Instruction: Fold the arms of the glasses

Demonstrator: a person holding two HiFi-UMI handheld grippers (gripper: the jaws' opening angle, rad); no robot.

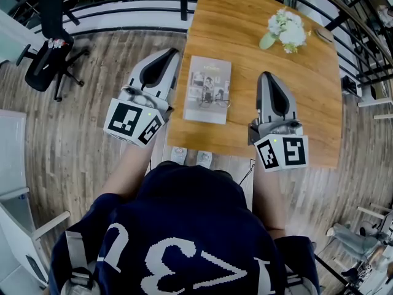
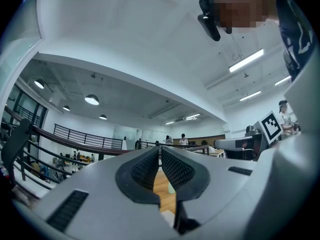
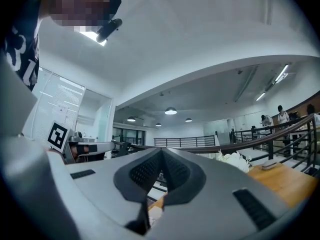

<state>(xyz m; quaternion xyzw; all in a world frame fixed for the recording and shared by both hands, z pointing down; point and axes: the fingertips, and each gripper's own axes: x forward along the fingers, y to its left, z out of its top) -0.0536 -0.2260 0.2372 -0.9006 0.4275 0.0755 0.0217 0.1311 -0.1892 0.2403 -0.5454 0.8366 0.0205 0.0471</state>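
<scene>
I cannot make out the glasses with certainty; a thin dark shape [image 1: 228, 104] lies at the right edge of a grey magazine [image 1: 207, 90] on the wooden table [image 1: 245, 17]. My left gripper [image 1: 171, 54] hovers over the table's left edge, left of the magazine, jaws shut and empty. My right gripper [image 1: 265, 76] hangs to the right of the magazine, also shut with nothing in it. In the left gripper view the gripper [image 2: 160, 149] points about level across the room, pads together. The right gripper view shows the same for that gripper [image 3: 161, 151].
A bunch of white flowers [image 1: 285, 29] lies at the table's far right, with a small flat object [image 1: 323, 34] beyond it. A black office chair [image 1: 49, 54] stands on the floor at left. Railings [image 1: 123, 8] run behind the table.
</scene>
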